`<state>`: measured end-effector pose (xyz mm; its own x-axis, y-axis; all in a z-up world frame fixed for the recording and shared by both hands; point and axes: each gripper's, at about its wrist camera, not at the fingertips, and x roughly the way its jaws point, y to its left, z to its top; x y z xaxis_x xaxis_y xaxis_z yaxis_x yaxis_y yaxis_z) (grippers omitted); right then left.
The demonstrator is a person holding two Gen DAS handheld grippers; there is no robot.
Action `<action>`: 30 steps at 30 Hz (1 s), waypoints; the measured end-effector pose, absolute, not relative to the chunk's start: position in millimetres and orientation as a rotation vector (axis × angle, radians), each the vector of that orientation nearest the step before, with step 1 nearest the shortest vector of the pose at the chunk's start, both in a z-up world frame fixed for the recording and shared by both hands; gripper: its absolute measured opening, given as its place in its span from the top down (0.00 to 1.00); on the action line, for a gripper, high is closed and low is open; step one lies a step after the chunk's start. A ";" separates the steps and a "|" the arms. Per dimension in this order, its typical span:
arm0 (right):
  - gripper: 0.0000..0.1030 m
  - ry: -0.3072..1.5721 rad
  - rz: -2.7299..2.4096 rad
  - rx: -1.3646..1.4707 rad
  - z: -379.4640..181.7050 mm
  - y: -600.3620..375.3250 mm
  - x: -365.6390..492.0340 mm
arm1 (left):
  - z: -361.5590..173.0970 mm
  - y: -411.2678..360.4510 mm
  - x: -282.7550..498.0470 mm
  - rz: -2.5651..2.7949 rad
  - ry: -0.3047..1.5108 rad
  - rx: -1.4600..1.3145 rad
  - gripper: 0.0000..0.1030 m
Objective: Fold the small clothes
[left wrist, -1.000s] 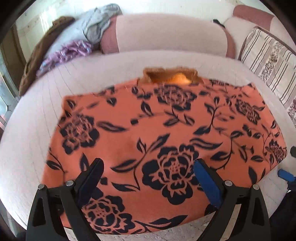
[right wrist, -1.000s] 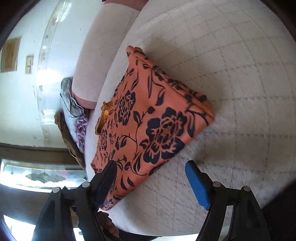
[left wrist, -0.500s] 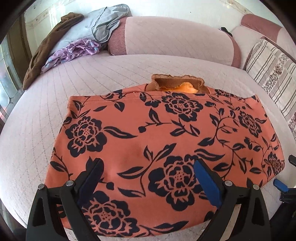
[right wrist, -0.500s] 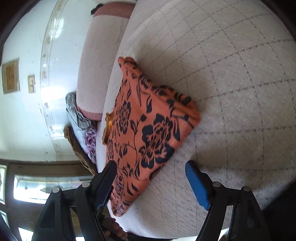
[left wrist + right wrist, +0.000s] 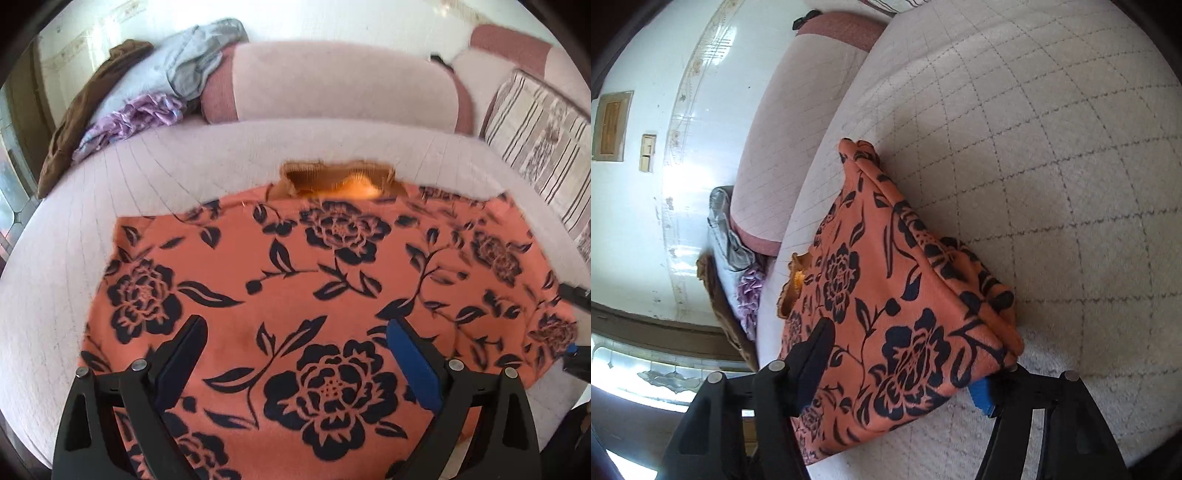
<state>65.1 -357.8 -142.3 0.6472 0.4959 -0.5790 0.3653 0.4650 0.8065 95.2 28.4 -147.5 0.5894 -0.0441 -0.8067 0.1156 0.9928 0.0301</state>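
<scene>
The garment [image 5: 325, 295], orange with dark flowers, is lying folded flat on the quilted cushion [image 5: 184, 158] of a pale sofa, a brown ribbed collar [image 5: 336, 179] showing at its far edge. Its folded layers are stacking up along the right side, where the right wrist view shows the doubled edge [image 5: 964, 280] sitting on the quilting.

The left gripper [image 5: 295, 363] is hovering over the near edge of the garment with its jaws spread wide and nothing between them. The right gripper [image 5: 905, 369] is reaching in at the garment's near right corner, jaws spread, straddling that corner; its blue pad [image 5: 980, 395] is sitting just beside the fold, and whether it is touching the fabric cannot be told.

Behind the garment a backrest cushion [image 5: 343, 85] is running along the back of the sofa. A striped pillow [image 5: 539, 140] is leaning at the right end. At the left end, grey [image 5: 199, 62], purple [image 5: 136, 118] and brown clothes [image 5: 88, 107] are lying in a heap.
</scene>
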 end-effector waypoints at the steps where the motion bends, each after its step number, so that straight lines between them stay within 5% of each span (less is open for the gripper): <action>1: 0.32 0.909 0.093 1.138 -144.3 -357.3 66.3 | -159.6 25.4 102.2 -0.076 0.991 0.112 0.05; 8: 0.42 0.903 0.082 1.007 -128.1 -346.6 77.6 | -147.0 26.8 93.6 -0.086 0.919 0.103 0.05; 15: 0.40 0.927 0.030 1.022 -135.7 -345.2 89.8 | -156.3 33.4 101.8 -0.119 0.992 0.055 0.04; 16: 0.51 0.930 0.038 1.000 -134.8 -343.7 92.0 | -152.3 38.6 99.9 -0.124 0.986 0.039 0.04; 17: 0.81 0.947 0.046 0.967 -133.8 -339.8 96.4 | -145.9 48.4 95.0 -0.128 0.960 0.005 0.04; 26: 0.83 0.766 0.152 0.365 22.6 -197.5 110.2 | -98.1 182.0 52.0 0.028 0.746 -0.221 0.04; 30: 0.83 0.773 0.296 0.207 28.0 -101.1 107.7 | -100.4 243.0 30.9 0.150 0.651 -0.309 0.04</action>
<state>107.7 -101.1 28.0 0.6775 0.3369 -0.6538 -0.1862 0.9385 0.2907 30.9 243.0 -100.4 0.7866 0.0408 -0.6161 -0.2330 0.9437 -0.2349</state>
